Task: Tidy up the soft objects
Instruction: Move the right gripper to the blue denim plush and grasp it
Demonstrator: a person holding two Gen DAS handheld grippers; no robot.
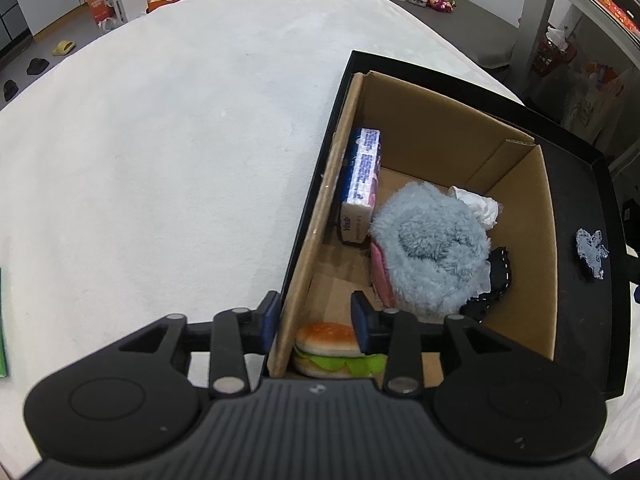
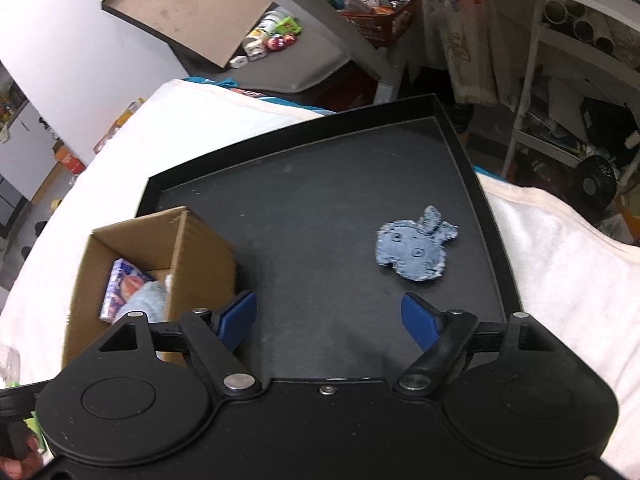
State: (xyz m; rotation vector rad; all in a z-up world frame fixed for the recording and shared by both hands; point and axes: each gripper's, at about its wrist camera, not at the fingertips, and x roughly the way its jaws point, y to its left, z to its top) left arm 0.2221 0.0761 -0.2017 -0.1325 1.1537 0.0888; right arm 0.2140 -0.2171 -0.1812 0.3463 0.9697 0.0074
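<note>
A brown cardboard box stands in a black tray on the white cloth. In the box lie a fluffy blue plush, a tissue pack, a crumpled white tissue, a black lace piece and a burger toy. My left gripper is open, straddling the box's left wall just above the burger toy. A denim patch lies on the tray floor. My right gripper is open and empty above the tray, short of the patch. The box is to its left.
The white cloth covers the table left of the tray. A green object shows at the left edge. Beyond the table are boxes, slippers and toys on the floor, a red basket and shelving at the right.
</note>
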